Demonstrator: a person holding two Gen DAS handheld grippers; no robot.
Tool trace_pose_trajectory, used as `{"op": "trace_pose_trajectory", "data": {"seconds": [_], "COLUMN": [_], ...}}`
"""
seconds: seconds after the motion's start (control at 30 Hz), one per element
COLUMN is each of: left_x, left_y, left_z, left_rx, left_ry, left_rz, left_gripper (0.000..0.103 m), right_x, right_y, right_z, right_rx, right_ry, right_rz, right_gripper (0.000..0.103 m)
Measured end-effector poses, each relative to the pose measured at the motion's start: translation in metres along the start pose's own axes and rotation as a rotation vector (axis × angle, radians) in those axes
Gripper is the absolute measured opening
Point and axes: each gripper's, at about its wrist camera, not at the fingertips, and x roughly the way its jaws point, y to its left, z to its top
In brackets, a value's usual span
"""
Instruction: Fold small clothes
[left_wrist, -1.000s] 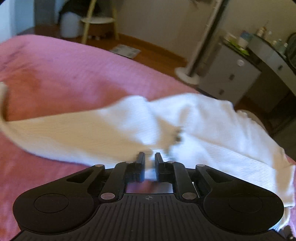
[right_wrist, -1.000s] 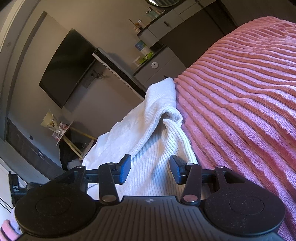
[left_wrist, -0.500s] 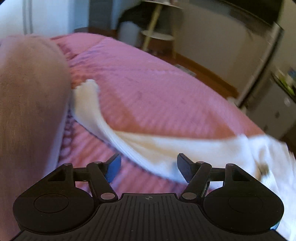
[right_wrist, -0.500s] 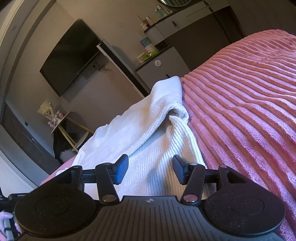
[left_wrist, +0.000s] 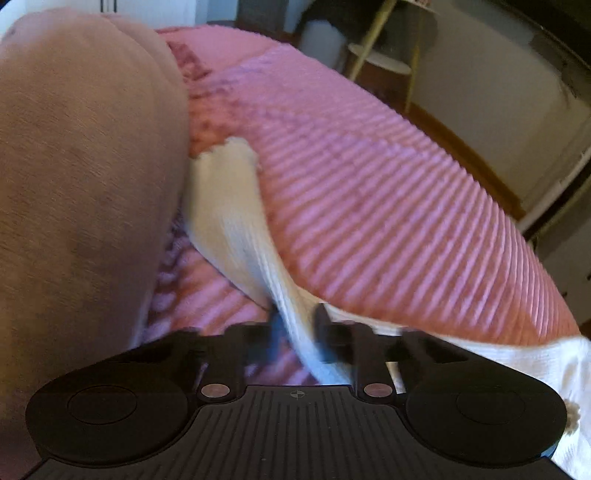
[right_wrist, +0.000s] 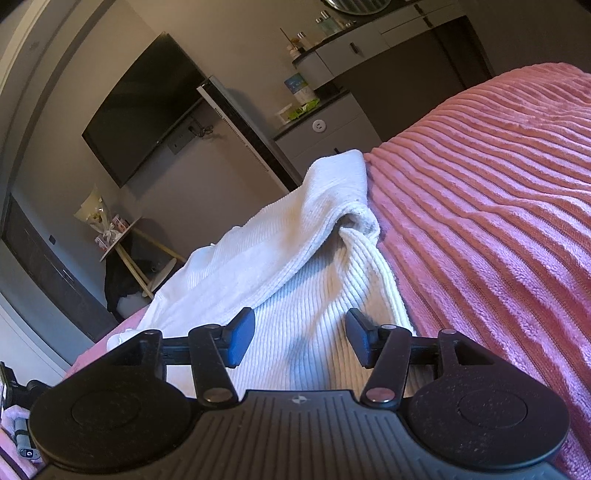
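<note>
Since a moment ago left gripper (left_wrist: 295, 328) has closed onto white sleeve (left_wrist: 236, 229), long axis toward eleven o'clock; right gripper (right_wrist: 301, 338) apart over white garment (right_wrist: 295, 258) on pink bedspread (right_wrist: 498, 221).

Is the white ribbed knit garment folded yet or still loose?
Loose: the white ribbed knit garment lies rumpled on the pink ribbed blanket, one strip trailing away.

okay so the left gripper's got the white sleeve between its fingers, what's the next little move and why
Probably finish closing the left gripper on the sleeve and carry it over toward the body of the white garment. The sleeve stretches out along the pink blanket, away from the body, with its cuff at the far end, so it needs folding in. The right gripper is open over the body and could steady it.
</note>
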Motion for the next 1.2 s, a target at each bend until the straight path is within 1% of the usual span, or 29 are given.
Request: {"op": "trace_pose_trajectory", "data": {"seconds": [0.07, 0.13, 0.2, 0.27, 0.33, 0.43, 0.5, 0.6, 0.67, 0.7, 0.8, 0.87, 0.9, 0.97, 1.0, 1.07, 1.13, 1.2], "left_x": [-0.015, -0.038, -0.063, -0.092, -0.121, -0.160, -0.178, -0.190, -0.191, -0.185, -0.163, -0.144, -0.137, -0.136, -0.140, -0.147, -0.146, -0.141], "left_y": [-0.002, -0.015, -0.030, -0.051, -0.076, -0.118, -0.146, -0.180, -0.205, -0.214, -0.236, -0.247, -0.248, -0.240, -0.233, -0.218, -0.196, -0.168], "left_z": [0.001, 0.001, 0.000, -0.004, -0.010, -0.034, -0.056, -0.095, -0.127, -0.143, -0.184, -0.208, -0.215, -0.225, -0.227, -0.226, -0.215, -0.205], "left_rx": [0.014, 0.083, 0.150, 0.219, 0.282, 0.405, 0.490, 0.573, 0.637, 0.664, 0.739, 0.804, 0.827, 0.842, 0.830, 0.780, 0.714, 0.634], "left_ry": [-0.050, -0.133, -0.215, -0.287, -0.333, -0.394, -0.411, -0.395, -0.385, -0.370, -0.271, -0.216, -0.199, -0.198, -0.207, -0.230, -0.248, -0.249], "left_rz": [-0.016, -0.025, -0.061, -0.133, -0.217, -0.350, -0.447, -0.571, -0.609, -0.617, -0.640, -0.607, -0.583, -0.568, -0.572, -0.570, -0.540, -0.484], "left_gripper": [0.014, 0.014, 0.014, 0.014, 0.014, 0.014, 0.014, 0.014, 0.014, 0.014, 0.017, 0.029, 0.032, 0.047, 0.051, 0.064, 0.066, 0.066], "right_x": [0.000, -0.001, -0.002, -0.003, -0.004, -0.005, -0.005, -0.006, -0.006, -0.007, -0.007, -0.007, -0.006, -0.006, -0.006, -0.005, -0.005, -0.004], "right_y": [-0.001, -0.002, -0.002, -0.001, 0.000, 0.001, 0.001, -0.001, -0.002, -0.003, -0.005, -0.007, -0.007, -0.007, -0.007, -0.006, -0.003, 0.004], "right_z": [0.000, 0.001, 0.002, 0.002, 0.002, 0.003, 0.003, 0.003, 0.003, 0.003, 0.004, 0.003, 0.002, 0.002, 0.002, 0.001, 0.000, -0.002], "right_rx": [0.003, 0.010, 0.013, 0.015, 0.017, 0.017, 0.019, 0.026, 0.034, 0.036, 0.038, 0.045, 0.046, 0.041, 0.040, 0.034, 0.014, -0.027], "right_ry": [-0.001, -0.002, -0.006, -0.008, -0.008, -0.009, -0.012, -0.012, -0.011, -0.012, -0.015, -0.012, -0.011, -0.012, -0.013, -0.014, -0.013, -0.016], "right_rz": [0.002, 0.005, 0.010, 0.016, 0.021, 0.027, 0.031, 0.029, 0.028, 0.030, 0.032, 0.033, 0.033, 0.035, 0.037, 0.038, 0.044, 0.048], "right_gripper": [0.054, 0.055, 0.055, 0.055, 0.055, 0.055, 0.055, 0.055, 0.055, 0.055, 0.055, 0.055, 0.055, 0.055, 0.055, 0.055, 0.056, 0.056]}}
